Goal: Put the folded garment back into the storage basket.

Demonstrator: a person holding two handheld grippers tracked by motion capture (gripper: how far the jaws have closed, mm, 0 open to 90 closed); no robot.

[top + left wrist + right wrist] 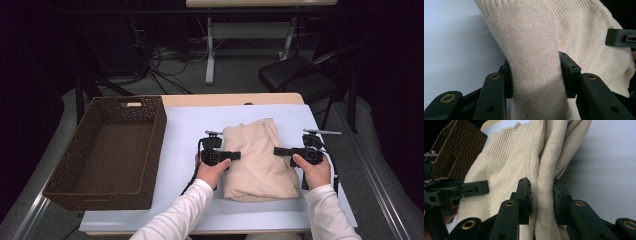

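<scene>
A folded cream knitted sweater [257,160] lies on the white table [185,135], between my two hands. My left gripper [235,155] points right and is shut on the sweater's left edge; in the left gripper view a thick fold of knit [534,75] is pinched between its pads. My right gripper [278,150] points left and is shut on the sweater's right edge; in the right gripper view a ribbed fold [542,195] is squeezed between its pads. The left gripper's jaw tip [475,188] is seen across the sweater there.
A brown woven basket [107,150] stands empty on the table's left side, close beside the sweater. Past the far table edge are a dark chair [300,75], cables on the floor and another table's legs.
</scene>
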